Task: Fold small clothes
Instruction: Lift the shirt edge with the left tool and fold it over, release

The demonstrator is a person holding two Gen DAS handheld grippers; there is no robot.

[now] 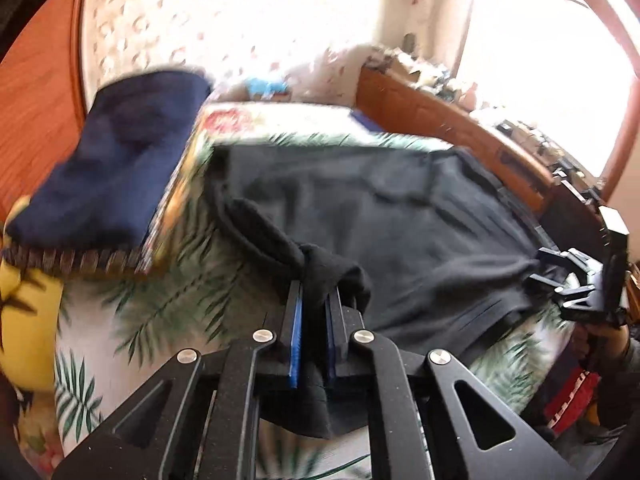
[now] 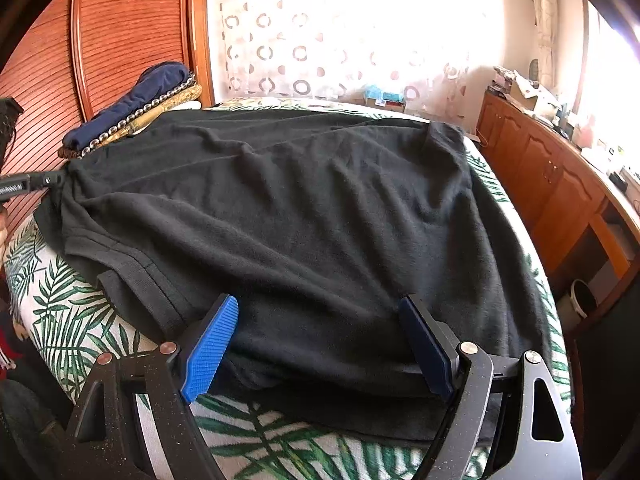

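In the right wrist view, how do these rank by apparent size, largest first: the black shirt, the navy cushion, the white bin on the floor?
1. black shirt, covering most of the bed.
2. navy cushion, at the far left.
3. white bin, partly hidden by the bed edge.
The cushion lies farther from the camera, so its true size is unsure.

No legible text anywhere.
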